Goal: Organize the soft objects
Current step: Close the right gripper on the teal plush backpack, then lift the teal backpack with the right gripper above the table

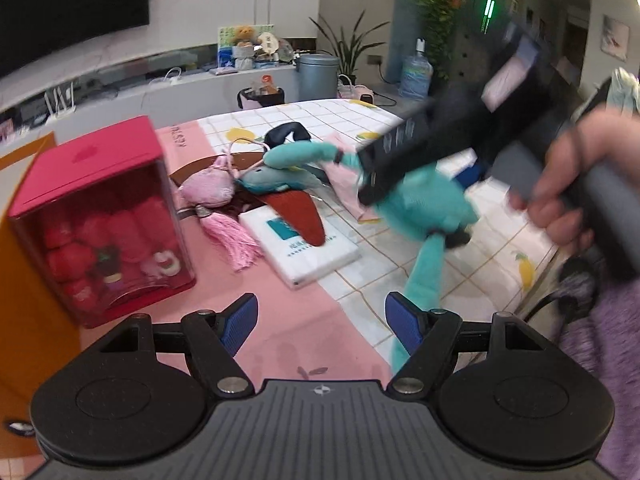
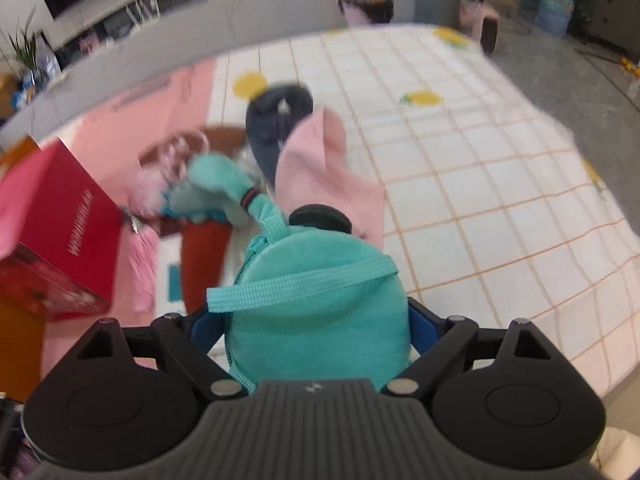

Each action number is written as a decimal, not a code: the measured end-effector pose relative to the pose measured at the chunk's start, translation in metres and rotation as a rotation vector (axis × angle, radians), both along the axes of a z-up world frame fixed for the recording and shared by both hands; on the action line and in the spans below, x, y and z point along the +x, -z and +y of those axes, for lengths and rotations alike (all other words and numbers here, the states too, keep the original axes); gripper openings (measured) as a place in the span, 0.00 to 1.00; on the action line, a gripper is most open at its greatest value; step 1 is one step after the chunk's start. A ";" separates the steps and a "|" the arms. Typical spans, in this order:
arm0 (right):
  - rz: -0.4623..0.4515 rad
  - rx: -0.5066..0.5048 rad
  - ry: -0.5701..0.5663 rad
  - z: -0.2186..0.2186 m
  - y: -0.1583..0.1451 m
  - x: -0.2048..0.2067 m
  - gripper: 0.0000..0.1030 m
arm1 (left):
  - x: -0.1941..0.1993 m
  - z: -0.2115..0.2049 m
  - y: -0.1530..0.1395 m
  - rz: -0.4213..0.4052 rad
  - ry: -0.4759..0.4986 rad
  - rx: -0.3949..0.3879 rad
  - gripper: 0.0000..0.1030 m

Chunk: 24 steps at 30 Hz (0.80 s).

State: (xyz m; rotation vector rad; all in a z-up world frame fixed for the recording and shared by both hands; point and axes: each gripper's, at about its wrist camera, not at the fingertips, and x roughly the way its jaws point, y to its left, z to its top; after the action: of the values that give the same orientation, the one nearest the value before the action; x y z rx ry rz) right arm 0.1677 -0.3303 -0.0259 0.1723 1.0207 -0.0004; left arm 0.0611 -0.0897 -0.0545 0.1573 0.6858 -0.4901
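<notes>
My right gripper (image 2: 310,328) is shut on a teal plush toy (image 2: 316,300) and holds it above the table; its strap and a long limb trail toward the pile. In the left wrist view the right gripper (image 1: 404,160) shows at the right with the teal plush toy (image 1: 432,204) hanging under it, one leg dangling low. My left gripper (image 1: 320,320) is open and empty above the pink cloth. A pile on the table holds a pink pouch with tassel (image 1: 212,188), a second teal plush (image 1: 272,176), a pink cloth (image 2: 320,168) and a dark blue item (image 2: 276,120).
A red box with a clear front (image 1: 100,220) full of red soft items stands at the left, beside an orange box (image 1: 24,280). A white tissue pack (image 1: 308,248) lies under a red-brown piece (image 1: 300,212). The checked tablecloth (image 2: 460,184) covers the right side.
</notes>
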 end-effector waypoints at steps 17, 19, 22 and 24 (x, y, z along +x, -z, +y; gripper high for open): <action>-0.101 0.176 0.093 -0.047 -0.024 -0.021 0.87 | 0.045 -0.049 0.028 0.123 -0.145 0.023 0.85; -0.087 0.187 0.096 -0.051 -0.020 -0.021 0.87 | 0.055 -0.057 0.029 0.145 -0.176 0.050 0.85; -0.078 0.203 0.100 -0.054 -0.017 -0.021 0.87 | 0.069 -0.061 0.028 0.178 -0.235 0.044 0.85; -0.081 0.206 0.092 -0.053 -0.018 -0.021 0.86 | 0.077 -0.062 0.027 0.194 -0.269 0.034 0.85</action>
State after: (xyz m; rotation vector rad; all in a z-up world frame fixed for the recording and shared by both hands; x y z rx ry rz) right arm 0.1468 -0.3834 -0.0079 0.4038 0.9300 0.0278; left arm 0.1379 -0.1516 -0.0818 0.0479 0.8908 -0.2366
